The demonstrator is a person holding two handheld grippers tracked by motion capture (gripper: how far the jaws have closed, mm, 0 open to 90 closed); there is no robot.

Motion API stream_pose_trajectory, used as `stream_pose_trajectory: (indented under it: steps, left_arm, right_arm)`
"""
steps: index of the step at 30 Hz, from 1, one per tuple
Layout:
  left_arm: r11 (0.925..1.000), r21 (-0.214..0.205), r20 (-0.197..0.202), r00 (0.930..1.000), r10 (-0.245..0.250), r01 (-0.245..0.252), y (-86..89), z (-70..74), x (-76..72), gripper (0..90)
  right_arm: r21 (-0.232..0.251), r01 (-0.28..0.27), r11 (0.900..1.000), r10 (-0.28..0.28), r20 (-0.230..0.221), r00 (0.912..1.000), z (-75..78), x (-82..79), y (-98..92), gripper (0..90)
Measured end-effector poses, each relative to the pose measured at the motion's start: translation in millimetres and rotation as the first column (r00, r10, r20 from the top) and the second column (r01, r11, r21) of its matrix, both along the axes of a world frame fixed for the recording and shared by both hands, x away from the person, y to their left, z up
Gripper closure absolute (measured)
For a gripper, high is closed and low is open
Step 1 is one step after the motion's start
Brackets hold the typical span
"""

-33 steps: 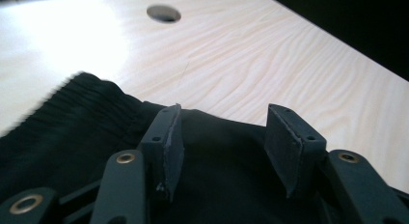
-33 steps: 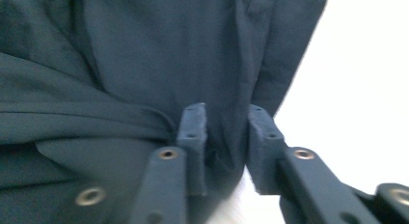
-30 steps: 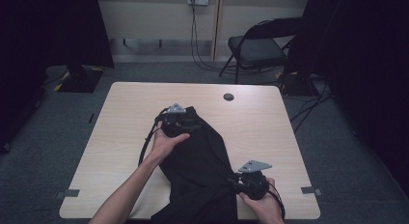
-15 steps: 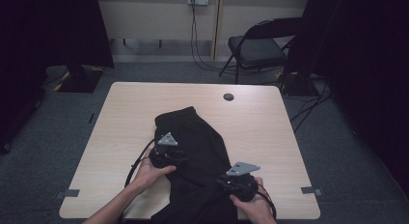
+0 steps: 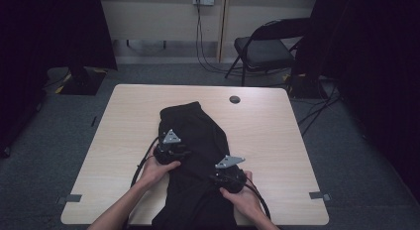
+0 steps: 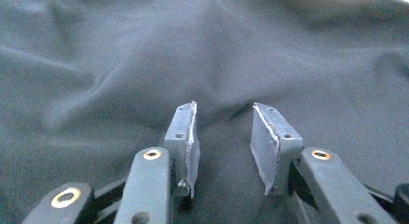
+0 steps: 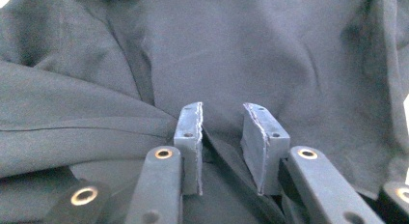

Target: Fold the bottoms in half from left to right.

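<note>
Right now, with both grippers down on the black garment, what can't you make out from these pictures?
- Near end of the black garment: high view, cut off by the bottom edge.
- Whether cloth is pinched between the left gripper fingers: left gripper view, dark fabric shows in the gap, contact unclear.
- The same for the right gripper: right gripper view.
- Small dark round thing on the table: high view, too small to identify.

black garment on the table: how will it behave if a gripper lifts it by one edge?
Probably floppy: the black garment lies creased and folded, so it should drape and sag. Likely light, dragging rather than sliding whole. The part hanging over the table near edge may pull it down.
</note>
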State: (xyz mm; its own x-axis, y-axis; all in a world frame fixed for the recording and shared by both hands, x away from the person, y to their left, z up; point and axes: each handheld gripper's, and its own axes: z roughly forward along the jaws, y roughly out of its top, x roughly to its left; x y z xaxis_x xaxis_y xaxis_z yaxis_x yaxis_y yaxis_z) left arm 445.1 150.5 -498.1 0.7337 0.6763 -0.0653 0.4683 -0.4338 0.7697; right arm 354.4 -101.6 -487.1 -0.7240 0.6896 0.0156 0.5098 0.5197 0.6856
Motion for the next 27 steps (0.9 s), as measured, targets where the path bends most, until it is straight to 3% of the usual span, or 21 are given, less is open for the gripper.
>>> stream_pose_trajectory:
  steps: [2, 3, 4, 6, 7, 10, 11, 13, 15, 19, 21, 23, 27]
  left_arm:
    - [0.9998, -0.005, -0.002, 0.9998, 0.018, -0.018, 2.5, -0.1, 5.9, 63.6]
    - [0.9994, -0.018, 0.001, 0.9996, 0.028, -0.028, 4.6, -1.2, 8.3, 64.5]
    - [0.9983, -0.032, -0.007, 0.9988, 0.048, -0.048, 6.1, -1.8, 9.9, 64.5]
    - [0.9981, -0.025, 0.002, 0.9984, 0.056, -0.056, 6.1, -1.9, 9.6, 64.5]
    - [0.9987, -0.008, 0.017, 0.9986, 0.05, -0.05, 5.4, -1.9, 8.7, 64.4]
    - [0.9988, -0.012, 0.008, 0.9989, 0.047, -0.047, 7.0, -1.7, 9.7, 64.5]
    - [0.9987, -0.011, 0.009, 0.9987, 0.049, -0.049, 7.1, -1.7, 9.5, 64.4]
    - [0.9987, -0.011, 0.011, 0.9987, 0.05, -0.05, 6.8, -1.8, 8.8, 64.3]
    - [0.9987, -0.013, 0.008, 0.9988, 0.049, -0.049, 7.3, -1.7, 9.1, 63.4]
    - [0.9985, -0.017, 0.006, 0.9986, 0.052, -0.052, 7.8, -1.7, 9.3, 63.4]
    - [0.9983, -0.022, 0.003, 0.9985, 0.054, -0.054, 9.4, -1.8, 9.8, 62.3]
    - [0.9983, -0.014, 0.001, 0.9984, 0.057, -0.057, 10.3, -1.6, 9.8, 60.6]
    - [0.9981, -0.017, 0.0, 0.9982, 0.06, -0.06, 13.9, -1.8, 9.7, 60.5]
  right_arm:
    - [-0.008, -0.001, 1.0, 0.001, 0.006, 1.0, 0.2, 3.8, 3.7, 65.4]
    - [-0.037, 0.025, 0.999, -0.024, 0.023, 0.9994, 2.1, 8.2, 10.6, 57.5]
    - [-0.037, 0.025, 0.999, -0.024, 0.023, 0.9994, 2.1, 8.2, 10.6, 57.5]
    - [0.013, 0.003, 0.9999, -0.003, 0.03, 0.9996, 12.4, -0.8, 11.2, 55.3]
    - [0.022, -0.016, 0.9996, 0.015, 0.038, 0.9991, 17.8, -6.8, 9.3, 57.2]
    - [0.034, -0.03, 0.999, 0.029, 0.033, 0.999, 25.3, -19.8, 3.6, 63.8]
    - [0.042, -0.042, 0.9983, 0.041, 0.014, 0.9991, 25.2, -36.7, -5.5, 67.8]
    - [0.047, -0.044, 0.9979, 0.044, 0.002, 0.999, 23.3, -42.2, -8.5, 69.1]
    - [0.015, -0.063, 0.9979, 0.064, -0.032, 0.9975, 14.2, -58.3, -15.5, 66.0]
    - [-0.007, -0.067, 0.9977, 0.067, -0.049, 0.9966, 8.0, -61.1, -15.4, 57.8]
    - [-0.043, -0.08, 0.9959, 0.079, -0.027, 0.9965, 3.6, -61.9, -10.9, 53.9]
    - [-0.066, -0.073, 0.9952, 0.072, -0.006, 0.9974, 3.4, -61.8, -9.4, 54.8]
    - [-0.078, -0.033, 0.9964, 0.034, 0.012, 0.9994, 4.1, -59.5, -17.0, 71.3]
